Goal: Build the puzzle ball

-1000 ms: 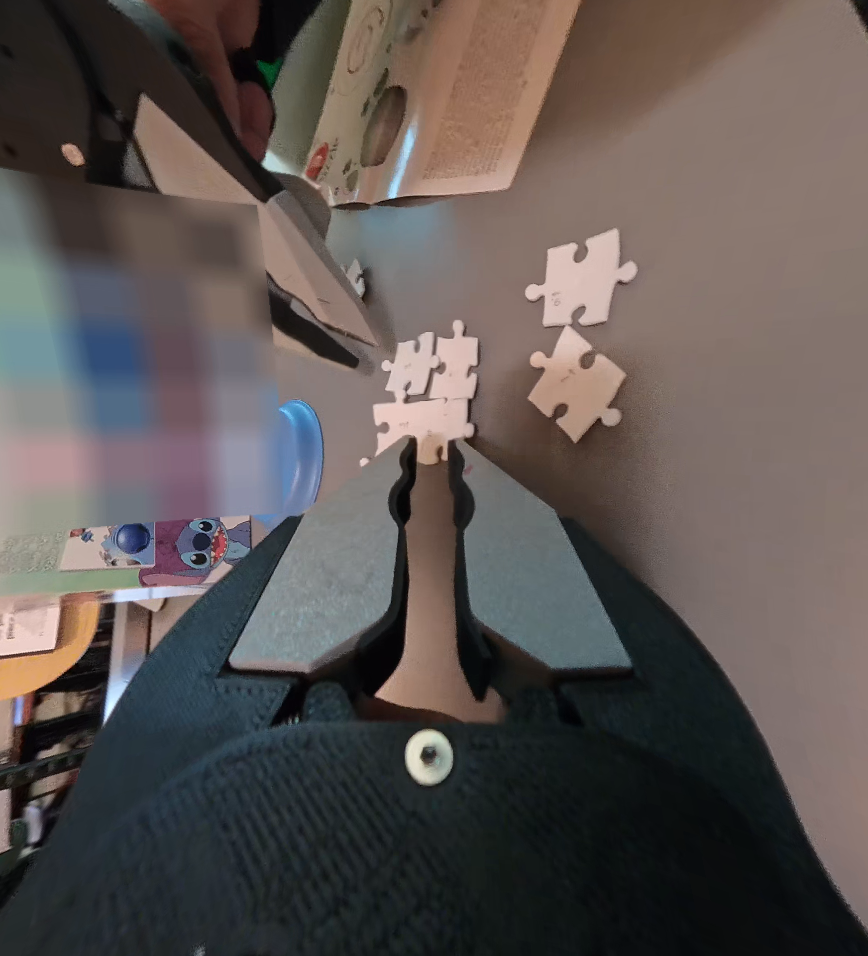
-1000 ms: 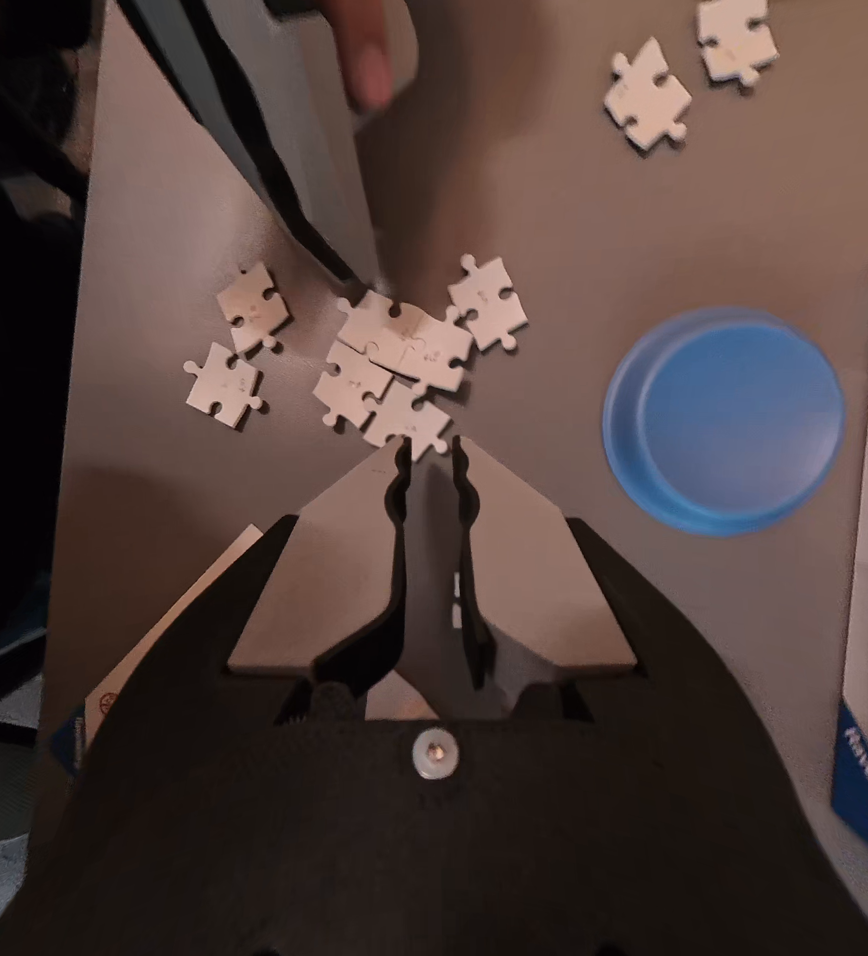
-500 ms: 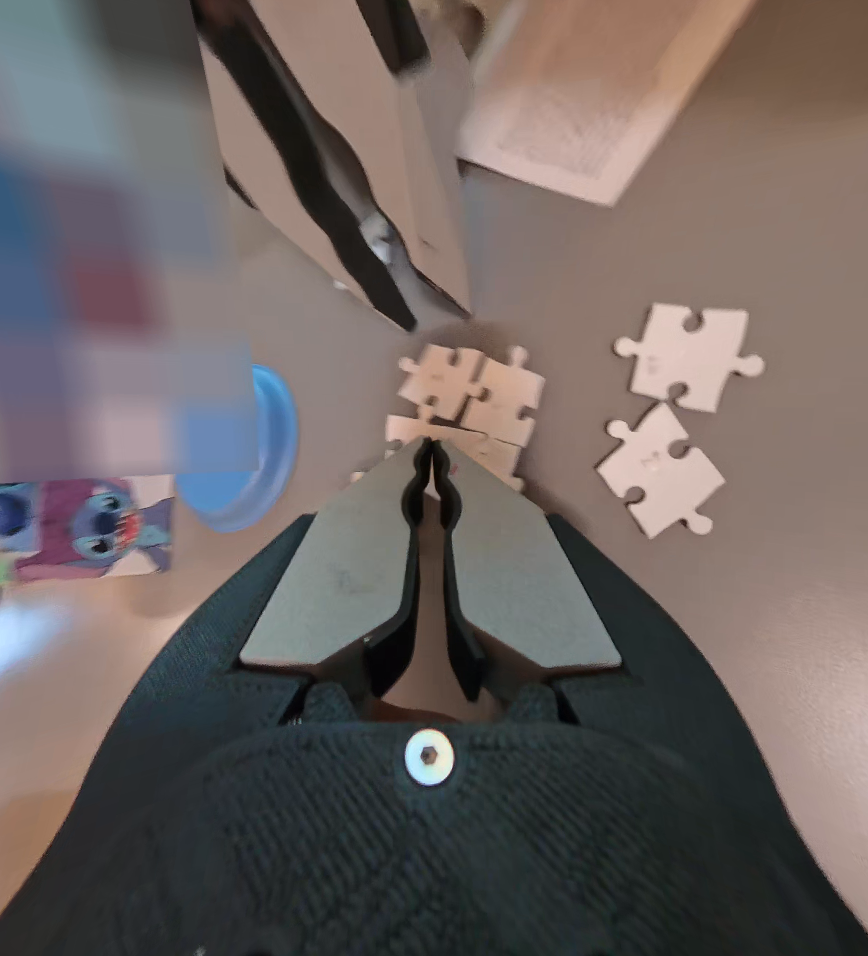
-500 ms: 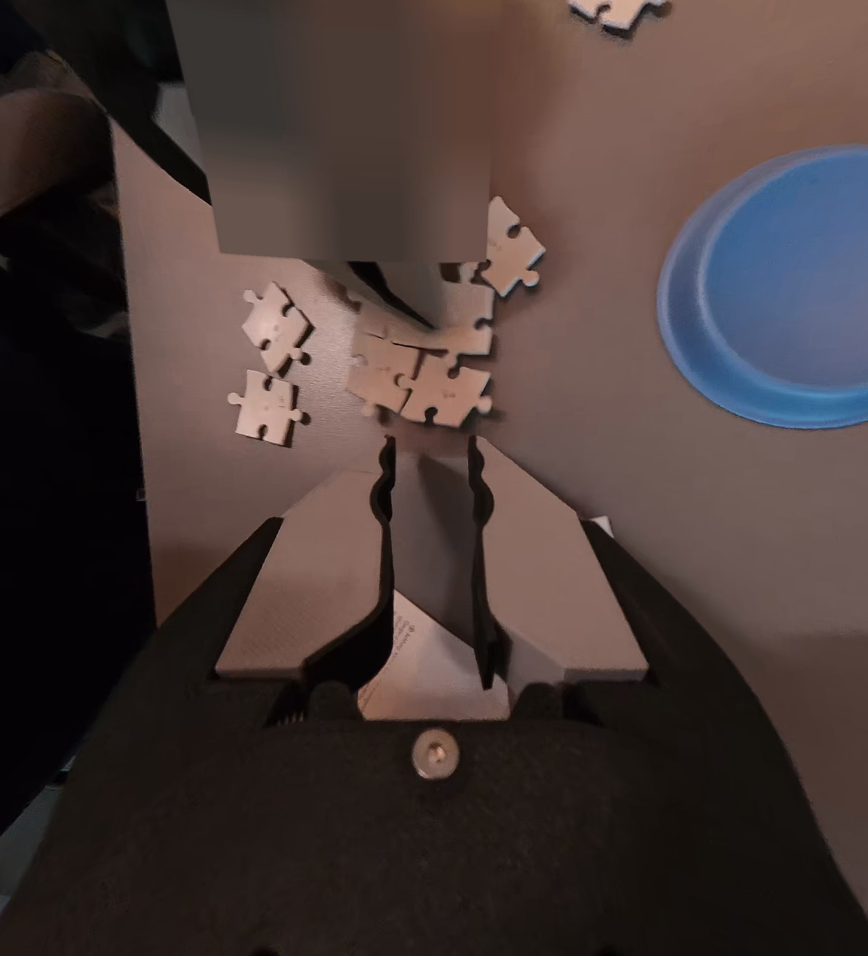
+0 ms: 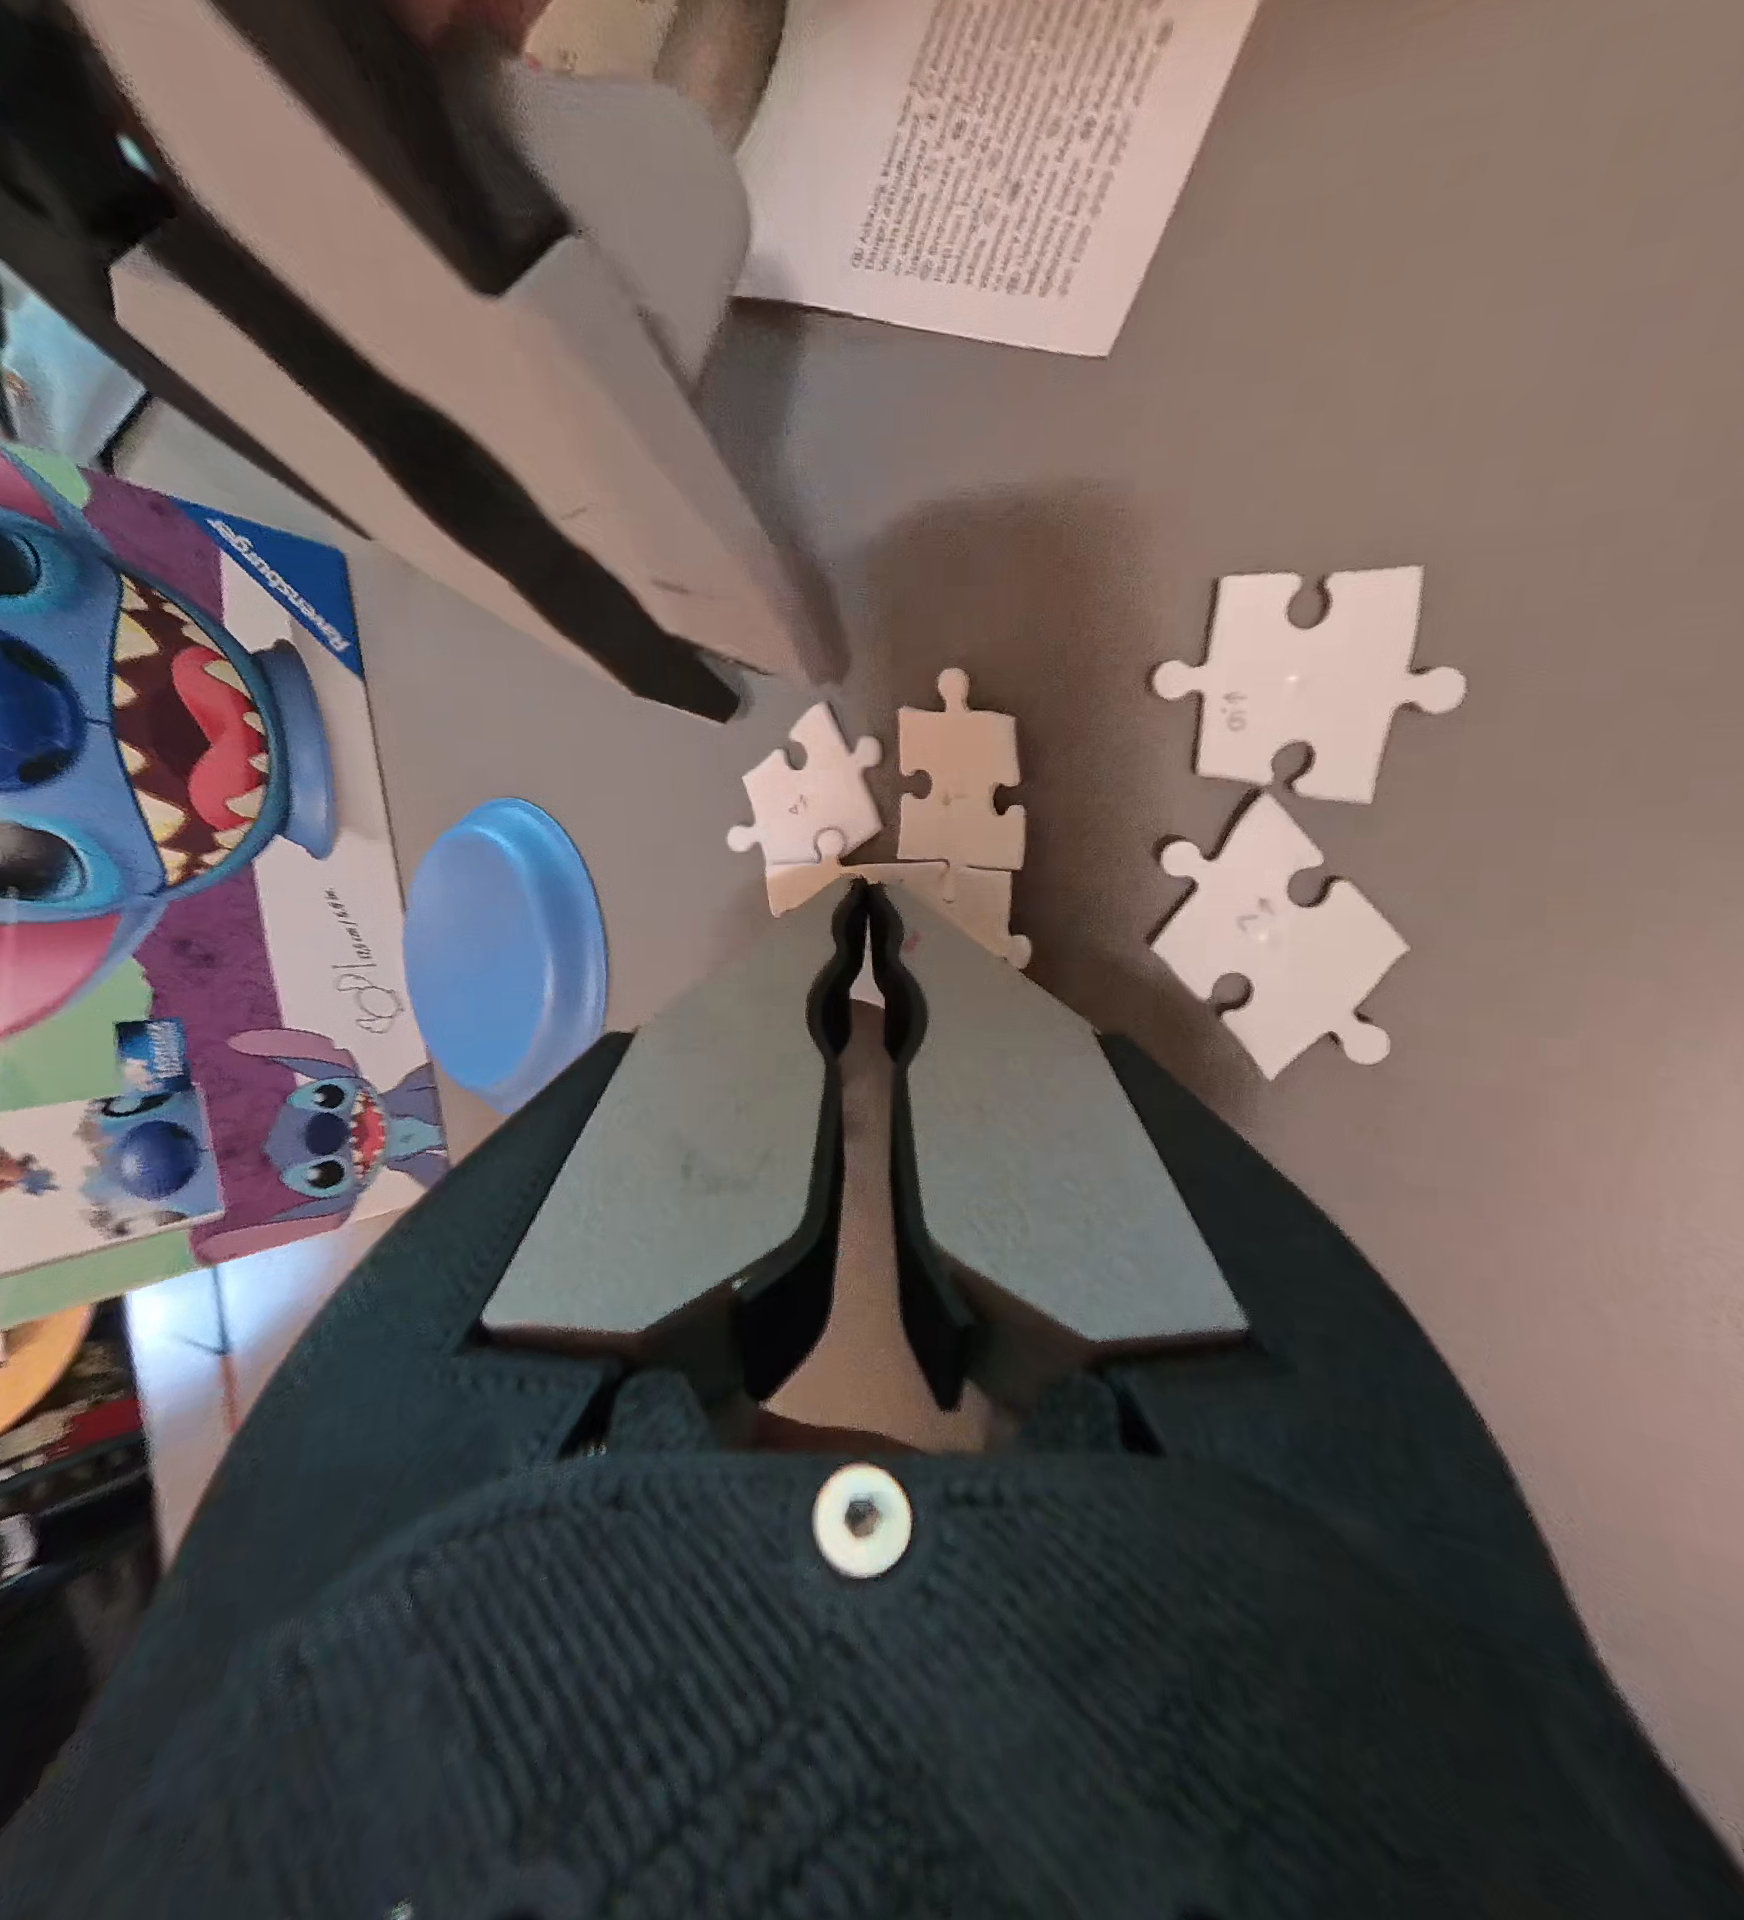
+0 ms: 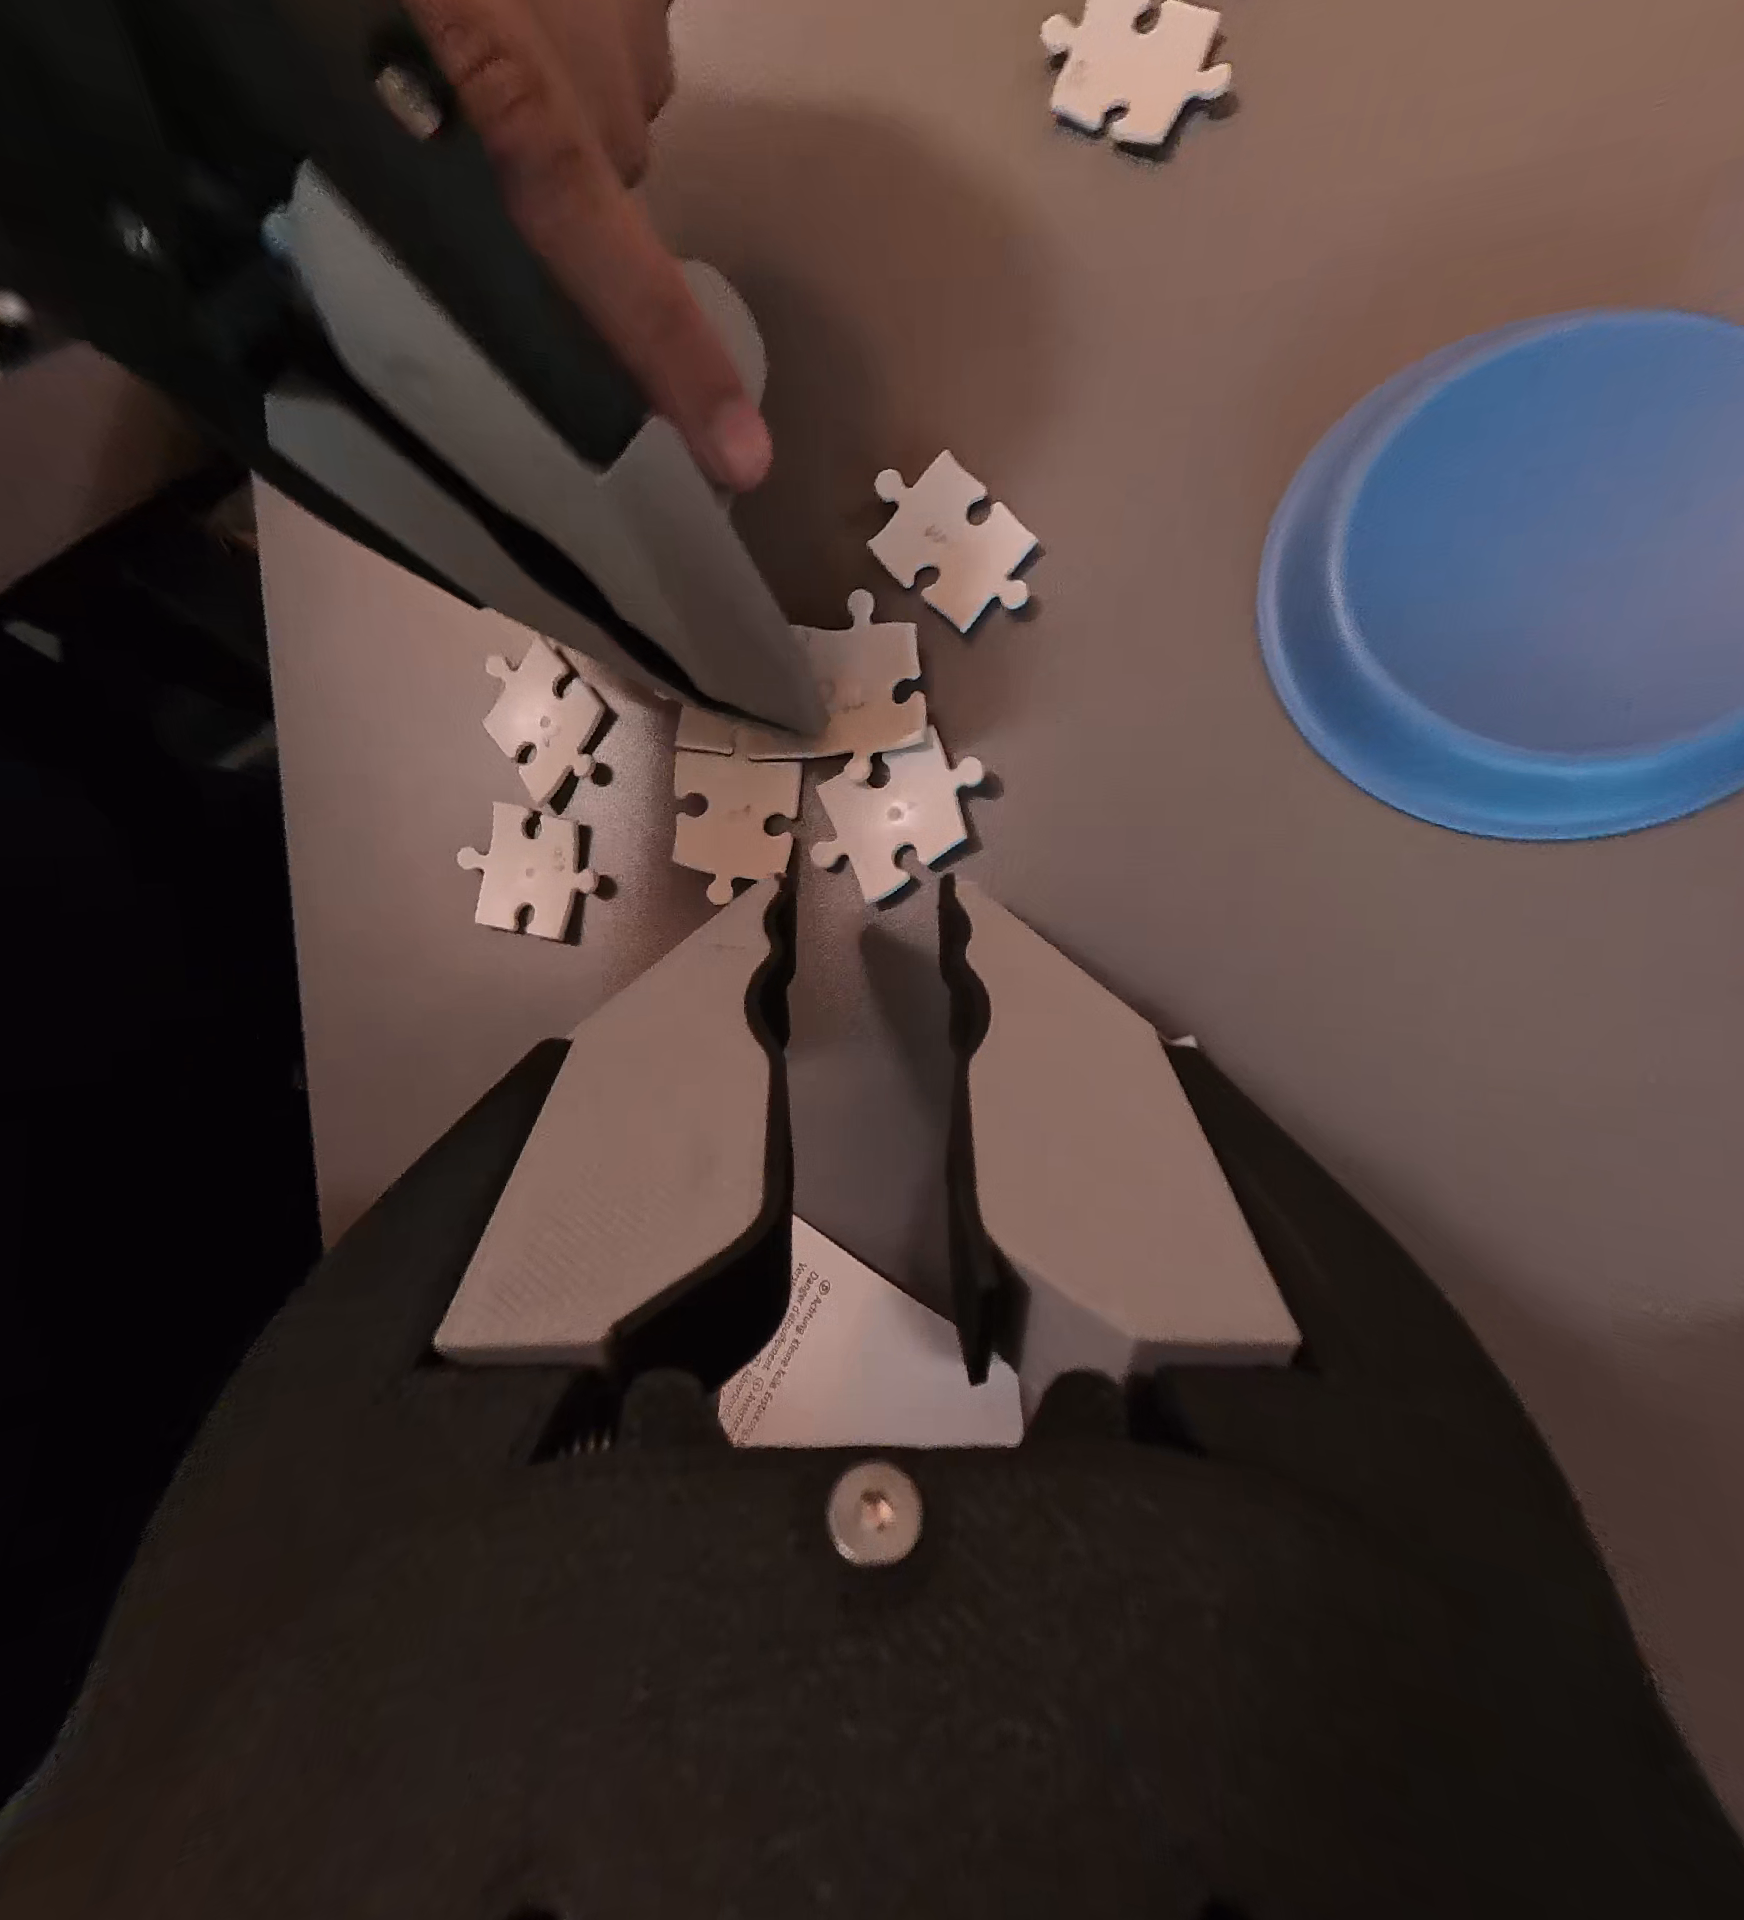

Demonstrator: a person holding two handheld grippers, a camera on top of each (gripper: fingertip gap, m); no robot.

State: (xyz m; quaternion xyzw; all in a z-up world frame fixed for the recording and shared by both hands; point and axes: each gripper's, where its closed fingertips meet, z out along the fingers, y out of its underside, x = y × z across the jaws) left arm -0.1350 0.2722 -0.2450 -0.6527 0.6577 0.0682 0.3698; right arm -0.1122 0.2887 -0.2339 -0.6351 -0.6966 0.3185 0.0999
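While the left gripper (image 5: 870,902) has its tips pinched together on the edge of one white puzzle piece (image 5: 956,896) in the middle cluster, the right gripper (image 6: 866,902) hangs open just near of that cluster, holding nothing. Judging by this, building has barely begun: every piece in view lies flat on the grey table (image 5: 1574,1247), blank side up, and no curved shell exists yet. Further right, the blue dish (image 6: 1554,566) sits empty; the picture box (image 5: 141,883) lies far left.

Both wrist cameras look steeply down, close, sharing the puzzle pieces (image 5: 956,790) and blue dish (image 6: 1554,571).
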